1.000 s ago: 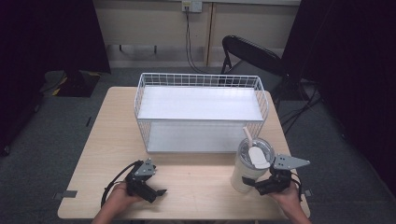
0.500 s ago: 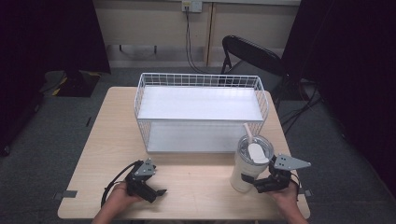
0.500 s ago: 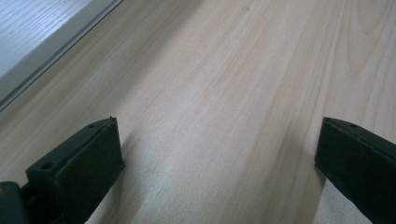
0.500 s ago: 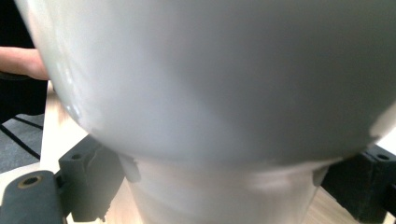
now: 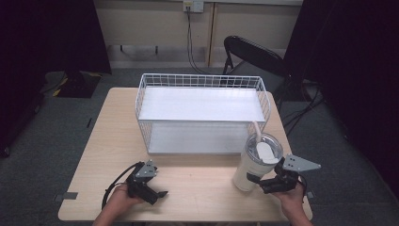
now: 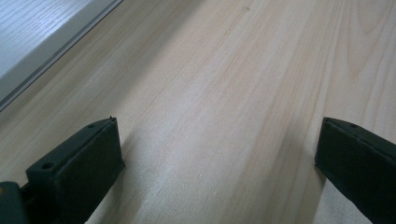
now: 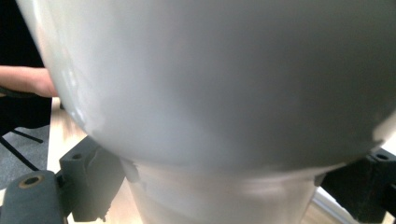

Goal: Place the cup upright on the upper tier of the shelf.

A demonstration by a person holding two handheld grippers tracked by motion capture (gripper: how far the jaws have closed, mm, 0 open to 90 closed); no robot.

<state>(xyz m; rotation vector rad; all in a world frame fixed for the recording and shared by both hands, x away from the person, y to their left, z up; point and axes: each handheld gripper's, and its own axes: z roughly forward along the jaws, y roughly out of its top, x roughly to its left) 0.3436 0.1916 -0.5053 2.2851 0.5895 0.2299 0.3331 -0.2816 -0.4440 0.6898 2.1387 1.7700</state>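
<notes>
High view, tumbler (image 5: 256, 162) seemingly unmoved, still gripped

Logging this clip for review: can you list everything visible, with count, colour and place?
table: one, light wood, centre.
wire rack: one, white, two-tier, on the table's far half.
tumbler: one, white, clear lid and straw, near right of the table.
folding chair: one, black, behind the table.
cables: black, hanging from a wall outlet.
left gripper: black, open over bare table, near left.
right gripper: black, fingers either side of the tumbler's narrow base.
hands: two, bottom edge.
</notes>
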